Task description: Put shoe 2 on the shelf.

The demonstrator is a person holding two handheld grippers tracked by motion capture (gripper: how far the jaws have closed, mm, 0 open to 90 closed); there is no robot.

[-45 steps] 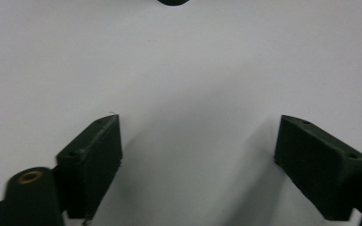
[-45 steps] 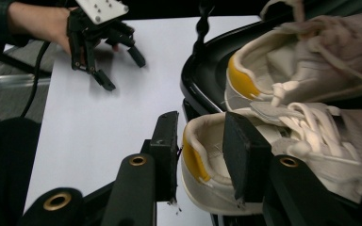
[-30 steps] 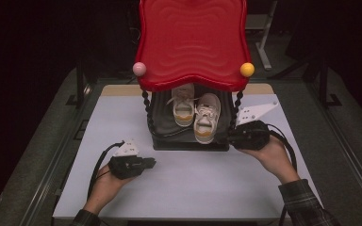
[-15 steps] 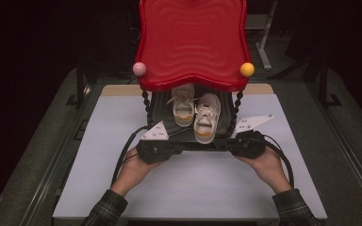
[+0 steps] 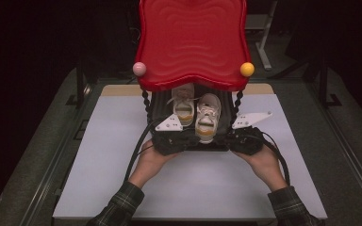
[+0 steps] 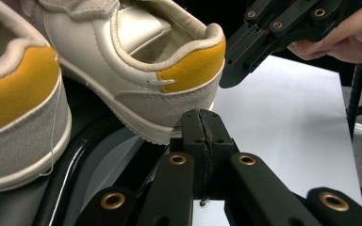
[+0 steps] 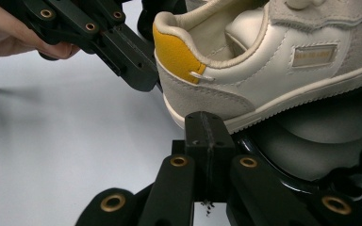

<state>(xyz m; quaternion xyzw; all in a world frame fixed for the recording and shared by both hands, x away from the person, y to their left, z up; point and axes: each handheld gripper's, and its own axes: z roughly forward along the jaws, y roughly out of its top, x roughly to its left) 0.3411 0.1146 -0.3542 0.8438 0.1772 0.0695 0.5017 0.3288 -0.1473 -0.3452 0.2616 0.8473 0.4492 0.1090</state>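
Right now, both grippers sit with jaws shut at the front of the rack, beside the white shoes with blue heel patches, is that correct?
Not quite: the heel patches are yellow, not blue, as the left gripper view shows. The rest stands: both grippers' jaws are shut at the rack's front, beside the white shoes.

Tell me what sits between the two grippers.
In the high view, the heel of the nearer shoe sits between the left gripper and right gripper, on the black shelf under the red top.

You're wearing plaid sleeves (image 5: 122, 207); both grippers are showing black jaws, brass rivets, grey three-cornered plates (image 5: 168, 124), black cables (image 5: 136, 150) trailing.
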